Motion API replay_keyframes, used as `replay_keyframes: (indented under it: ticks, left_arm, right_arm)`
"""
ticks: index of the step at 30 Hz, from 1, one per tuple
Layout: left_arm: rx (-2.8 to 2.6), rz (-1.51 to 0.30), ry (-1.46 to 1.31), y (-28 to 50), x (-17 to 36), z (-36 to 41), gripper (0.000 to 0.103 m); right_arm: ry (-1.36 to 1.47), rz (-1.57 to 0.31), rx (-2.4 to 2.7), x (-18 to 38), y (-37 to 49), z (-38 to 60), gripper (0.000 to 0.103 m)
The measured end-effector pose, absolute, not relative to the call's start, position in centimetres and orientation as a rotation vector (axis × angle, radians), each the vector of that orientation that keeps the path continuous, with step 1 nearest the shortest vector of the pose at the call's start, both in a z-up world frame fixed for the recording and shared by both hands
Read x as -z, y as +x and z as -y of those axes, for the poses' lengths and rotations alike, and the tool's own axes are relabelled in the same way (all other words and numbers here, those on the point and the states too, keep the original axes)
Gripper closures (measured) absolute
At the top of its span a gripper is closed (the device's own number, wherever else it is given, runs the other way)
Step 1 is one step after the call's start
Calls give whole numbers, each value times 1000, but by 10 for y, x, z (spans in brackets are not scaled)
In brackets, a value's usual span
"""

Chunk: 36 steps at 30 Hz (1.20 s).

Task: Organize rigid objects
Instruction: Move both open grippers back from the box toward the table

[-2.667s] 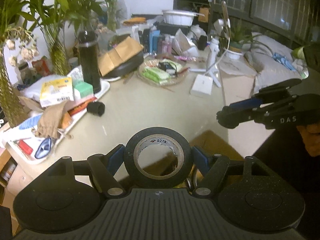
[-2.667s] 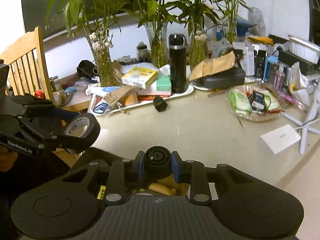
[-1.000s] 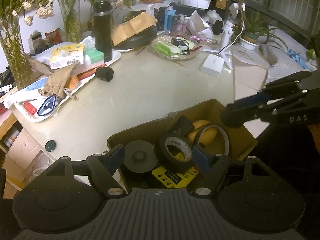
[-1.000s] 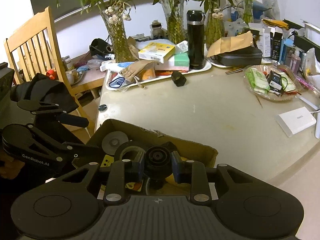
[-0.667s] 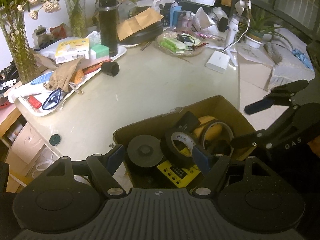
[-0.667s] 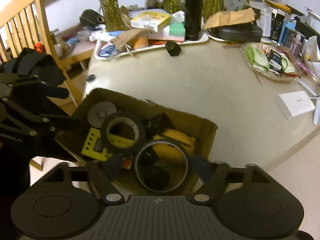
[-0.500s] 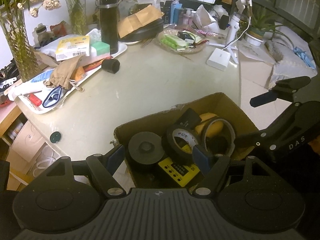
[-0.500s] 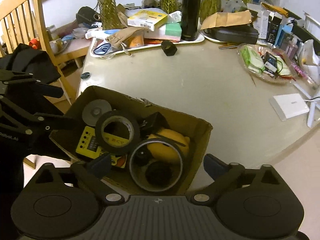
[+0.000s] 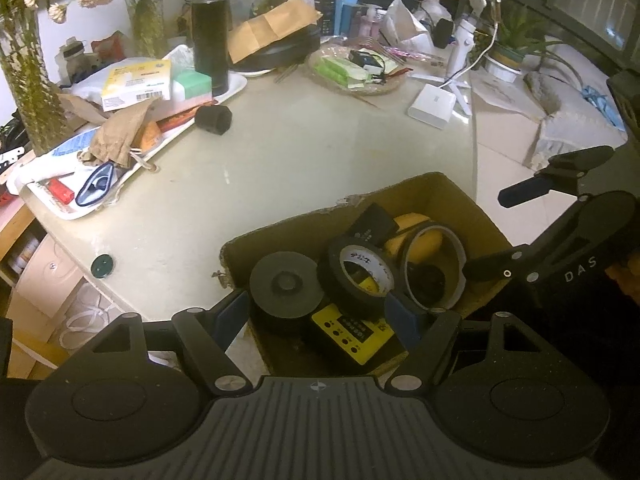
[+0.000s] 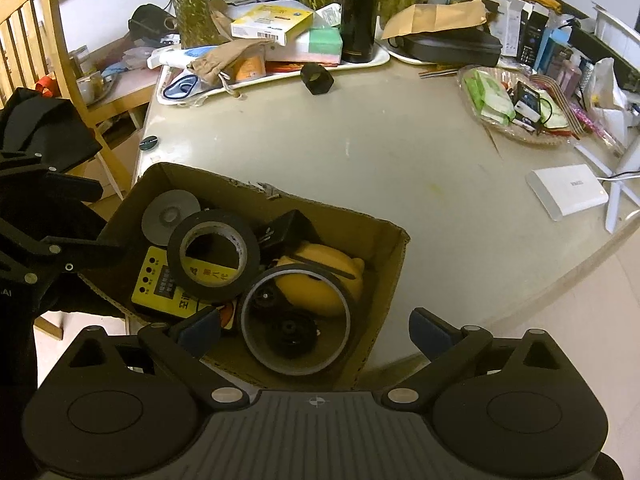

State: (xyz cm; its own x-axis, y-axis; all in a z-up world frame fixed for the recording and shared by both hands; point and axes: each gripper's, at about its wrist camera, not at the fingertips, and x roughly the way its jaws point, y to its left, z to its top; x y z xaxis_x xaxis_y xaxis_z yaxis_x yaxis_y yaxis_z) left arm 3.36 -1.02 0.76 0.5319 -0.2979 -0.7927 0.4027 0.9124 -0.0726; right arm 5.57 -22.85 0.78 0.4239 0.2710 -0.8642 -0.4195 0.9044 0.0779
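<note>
A cardboard box (image 9: 440, 188) (image 10: 280, 196) stands at the table's near edge. Inside lie a black tape roll (image 9: 362, 272) (image 10: 214, 256), a grey disc (image 9: 286, 282) (image 10: 170, 212), a thin ring (image 9: 434, 236) (image 10: 296, 366), a yellow device (image 9: 352, 332) (image 10: 156, 280) and a yellow lump (image 10: 320, 276). A small black knob (image 10: 294, 332) rests inside the ring. My right gripper (image 10: 316, 330) (image 9: 500, 232) hangs over the box's right end, open wide and empty. My left gripper (image 9: 318, 316) (image 10: 92, 220) is open above the left end, holding nothing.
Behind the box, a white tray (image 9: 236, 88) holds clutter and a black bottle (image 9: 210, 28). A black cap (image 9: 213, 118), a white block (image 9: 432, 106) and a wicker plate (image 9: 356, 80) sit on the table. A wooden chair (image 10: 24, 40) stands at the left.
My right gripper went from shut on the small black knob to wide open; the knob now lies in the ring. The tape roll held by my left gripper earlier lies in the box.
</note>
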Motion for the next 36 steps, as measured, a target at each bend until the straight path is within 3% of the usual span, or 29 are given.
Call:
replay_keyframes:
  ticks: [36]
  left_arm:
    - [404, -752, 111, 89, -27, -12, 29]
  right_arm:
    - [-158, -852, -431, -43, 111, 232, 3]
